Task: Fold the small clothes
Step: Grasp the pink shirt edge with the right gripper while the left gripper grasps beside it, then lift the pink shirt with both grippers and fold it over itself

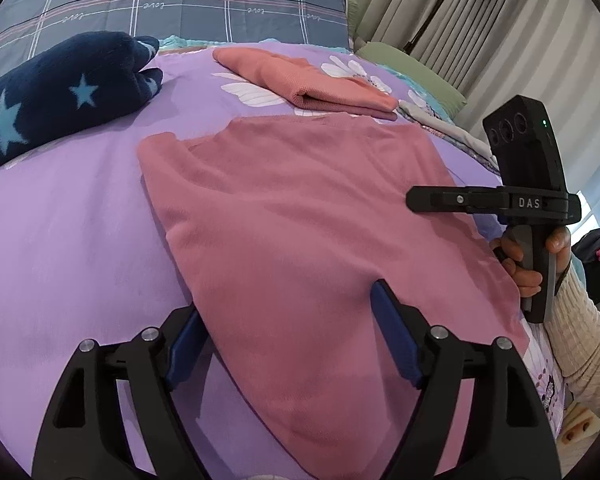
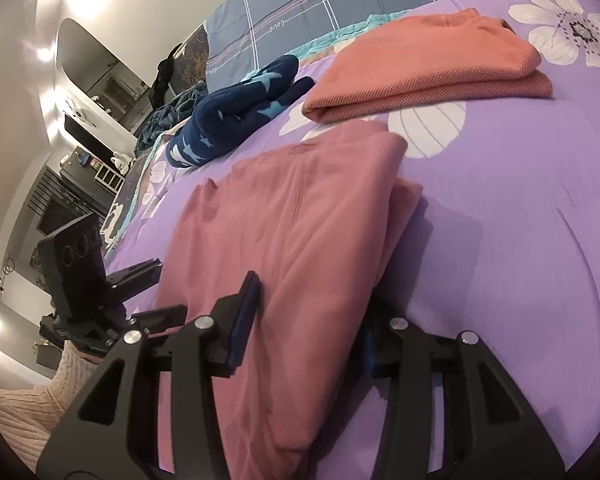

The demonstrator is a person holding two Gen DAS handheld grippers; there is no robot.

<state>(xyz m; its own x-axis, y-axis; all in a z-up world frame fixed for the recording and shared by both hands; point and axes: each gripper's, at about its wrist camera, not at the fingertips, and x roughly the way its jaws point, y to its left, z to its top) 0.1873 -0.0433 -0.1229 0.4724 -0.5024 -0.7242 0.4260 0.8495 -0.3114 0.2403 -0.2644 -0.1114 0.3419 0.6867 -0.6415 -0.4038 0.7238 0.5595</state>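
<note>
A pink garment [image 1: 300, 216] lies partly folded on the purple bedspread [image 1: 72, 240]. My left gripper [image 1: 288, 316] is open; its jaws straddle the garment's near left edge, one finger under or beside the cloth, one on top. My right gripper [image 2: 308, 316] is open too, straddling the garment [image 2: 300, 220] at its folded right edge; its right finger is partly hidden by cloth. The right gripper also shows side-on in the left wrist view [image 1: 420, 200], and the left gripper shows in the right wrist view [image 2: 148, 276].
A folded orange garment [image 1: 312, 84] lies beyond the pink one, also in the right wrist view [image 2: 428, 68]. A navy star-patterned fleece [image 1: 60, 96] lies far left. A grey plaid quilt [image 1: 172, 0] lies behind. Curtains and a green pillow [image 1: 412, 64] stand at the right.
</note>
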